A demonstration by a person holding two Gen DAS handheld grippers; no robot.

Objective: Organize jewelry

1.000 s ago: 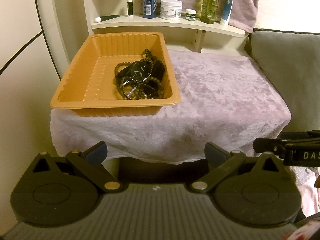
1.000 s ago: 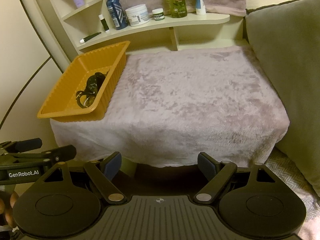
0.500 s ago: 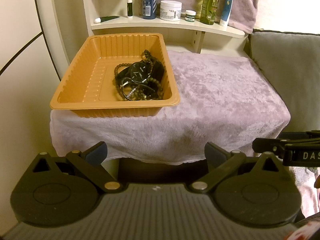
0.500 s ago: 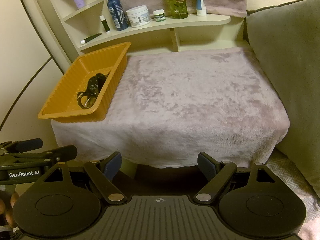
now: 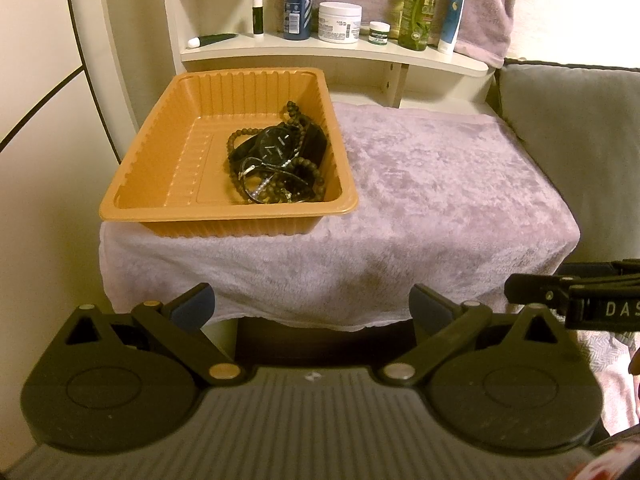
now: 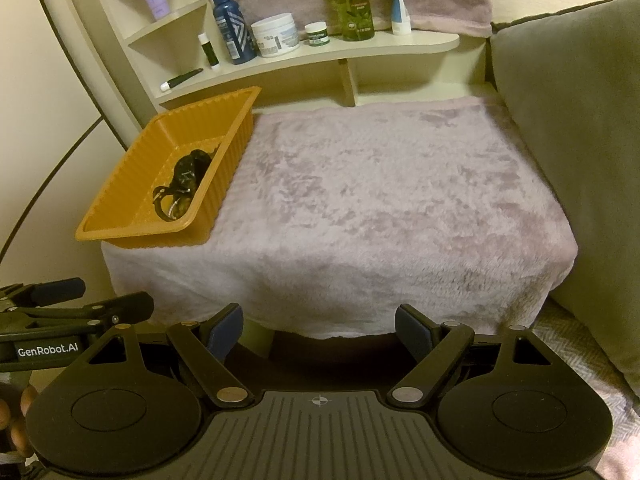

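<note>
Well beyond both grippers' spread, empty fingers [image 5: 192, 307], jewelry [image 5: 276, 164] heaped inside orange tray [image 5: 160, 160]

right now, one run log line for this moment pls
stage: pre-grasp | left gripper: open, empty | right gripper: open, empty | jewelry: piled in tray | tray: on towel, left side

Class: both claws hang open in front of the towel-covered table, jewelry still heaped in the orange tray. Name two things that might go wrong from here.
1. The watch, bead strands and thin chain lie tangled; lifting one may drag the others out.
2. The orange tray sits at the towel's front-left corner on soft pile; a nudge might tip it off.
</note>
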